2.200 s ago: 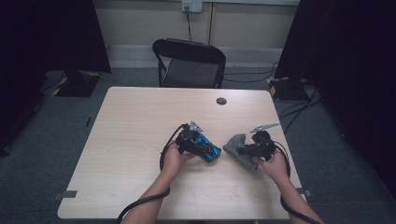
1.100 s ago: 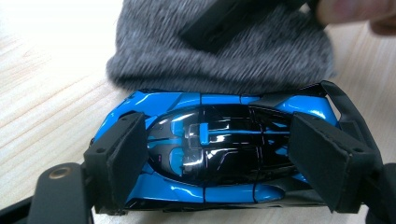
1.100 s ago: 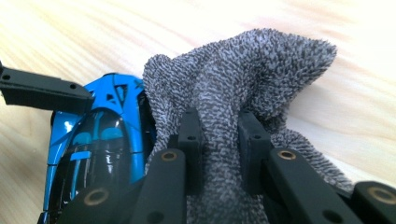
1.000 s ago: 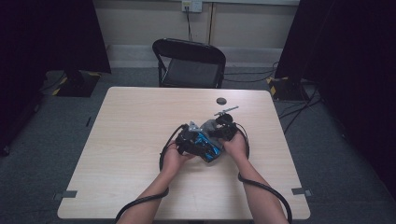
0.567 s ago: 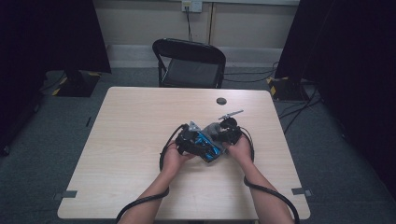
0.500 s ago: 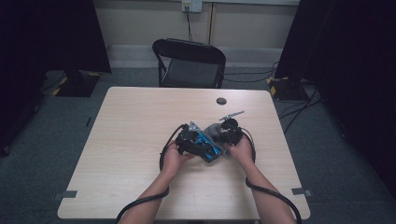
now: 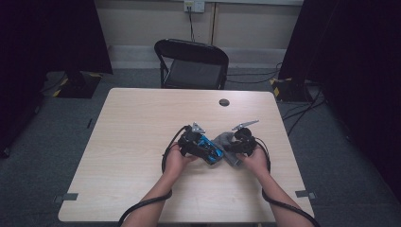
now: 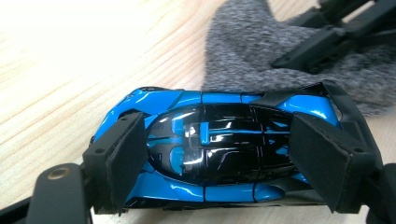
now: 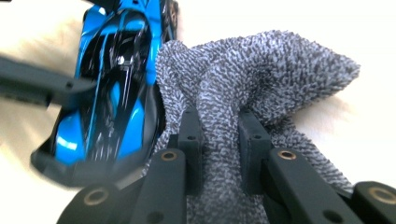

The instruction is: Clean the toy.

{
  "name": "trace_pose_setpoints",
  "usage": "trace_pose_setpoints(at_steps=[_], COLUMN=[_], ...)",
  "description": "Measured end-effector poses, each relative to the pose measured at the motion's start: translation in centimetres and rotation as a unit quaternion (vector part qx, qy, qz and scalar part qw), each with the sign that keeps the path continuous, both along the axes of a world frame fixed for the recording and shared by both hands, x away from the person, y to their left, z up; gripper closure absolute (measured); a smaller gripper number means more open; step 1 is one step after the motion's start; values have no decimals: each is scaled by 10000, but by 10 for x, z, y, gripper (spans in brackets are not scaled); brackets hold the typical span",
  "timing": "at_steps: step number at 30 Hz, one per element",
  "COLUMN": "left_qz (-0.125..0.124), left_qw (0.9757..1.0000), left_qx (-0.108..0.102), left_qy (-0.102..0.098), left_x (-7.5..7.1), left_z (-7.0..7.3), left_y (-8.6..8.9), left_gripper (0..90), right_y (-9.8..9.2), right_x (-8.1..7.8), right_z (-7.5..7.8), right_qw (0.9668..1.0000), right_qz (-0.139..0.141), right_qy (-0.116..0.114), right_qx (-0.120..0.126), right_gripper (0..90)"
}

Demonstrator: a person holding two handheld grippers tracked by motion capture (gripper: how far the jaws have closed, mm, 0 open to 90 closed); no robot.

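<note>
Right now the left claw [image 8: 219, 158] is clamped nose to tail on a glossy blue-and-black toy sports car [image 8: 219, 149], which sits on the pale wooden desk [image 7: 142, 142] near its middle. Just beside the car, touching its flank, lies a fuzzy grey knitted cloth [image 9: 243, 93]. The right claw [image 9: 218, 140] has its pads pinched together on a bunched fold of that cloth. From the high view, both hands sit close together, the car [image 7: 209, 147] between them and the cloth [image 7: 226, 142] at its right.
</note>
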State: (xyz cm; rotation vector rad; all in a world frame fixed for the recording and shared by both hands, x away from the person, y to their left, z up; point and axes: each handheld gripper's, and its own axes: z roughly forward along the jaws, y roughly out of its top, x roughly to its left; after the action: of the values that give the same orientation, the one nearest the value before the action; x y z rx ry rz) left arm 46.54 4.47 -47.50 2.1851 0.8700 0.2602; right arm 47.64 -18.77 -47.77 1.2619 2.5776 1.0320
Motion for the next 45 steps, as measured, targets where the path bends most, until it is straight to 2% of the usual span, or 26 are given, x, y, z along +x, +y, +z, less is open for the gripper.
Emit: trace_pose_setpoints(at_steps=[9,14,17,22,25,27,29,33,35,37,42,43,45], left_qz=[14,57,64,140,110,77,97,59,65,127,276,318,384], left_qw=[10000,9999,9999,9998,9998,9999,9999,9999,9999,9998,9994,9990,9988], left_qx=[39,-27,-13,37,32,32,5,61,49,-57,74,130,64], left_qy=[35,85,97,121,153,97,90,-87,-149,-132,-197,-274,-290], left_x=[-1,0,0,2,0,-2,-4,-11,-15,-21,-36,-40,-47], left_z=[1,0,0,1,5,10,16,32,39,44,53,54,56], left_y=[-2,-1,-1,-2,0,4,8,24,36,49,86,93,108], left_gripper=[201,187,182,160,174,175,178,179,178,179,194,194,201], right_y=[-20,-34,-41,-50,-51,-49,-46,-39,-33,-23,16,26,46], right_x=[-19,-29,-35,-37,-36,-35,-34,-31,-30,-29,-27,-27,-27], right_z=[1,1,4,13,18,22,28,46,55,64,75,76,75], right_qw=[9999,9997,9997,9999,9999,9999,9999,9999,9996,9993,9979,9974,9963], right_qz=[59,65,72,20,21,43,34,101,159,232,525,597,751], right_qy=[70,201,216,132,98,60,40,-83,-138,-198,-306,-324,-332], right_qx=[70,105,62,103,124,103,100,74,175,217,236,237,263], right_gripper=[750,750,750,750,749,749,749,749,749,749,747,746,745])
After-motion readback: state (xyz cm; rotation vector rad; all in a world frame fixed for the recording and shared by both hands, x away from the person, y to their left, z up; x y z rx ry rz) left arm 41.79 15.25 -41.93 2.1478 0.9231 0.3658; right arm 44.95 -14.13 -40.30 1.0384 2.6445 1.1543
